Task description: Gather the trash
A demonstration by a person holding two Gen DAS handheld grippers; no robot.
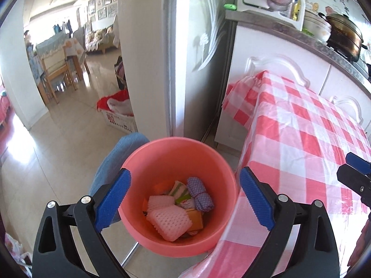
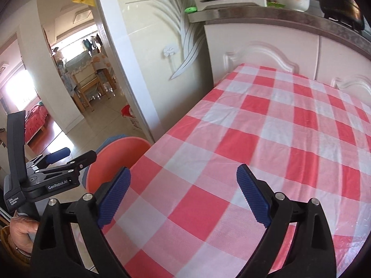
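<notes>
A pink plastic bin [image 1: 178, 162] stands on the floor by the table's left edge; it also shows in the right wrist view [image 2: 116, 155]. Inside lie white foam fruit nets [image 1: 169, 220], a purple mesh roll [image 1: 200, 197], a green-striped wrapper [image 1: 179, 188] and an orange packet [image 1: 196, 217]. My left gripper [image 1: 185, 199] is open and empty, held above the bin's mouth. My right gripper [image 2: 183, 197] is open and empty above the red-and-white checked tablecloth [image 2: 266, 139]. The left gripper shows at the left of the right wrist view [image 2: 69, 157].
A blue cloth-covered thing [image 1: 116, 159] sits behind the bin. A white basket with red cloth [image 1: 118, 113] stands by the door frame [image 1: 148, 69]. White cabinets [image 2: 266, 48] and a counter with a dark pot [image 1: 343, 34] and bowls lie beyond the table.
</notes>
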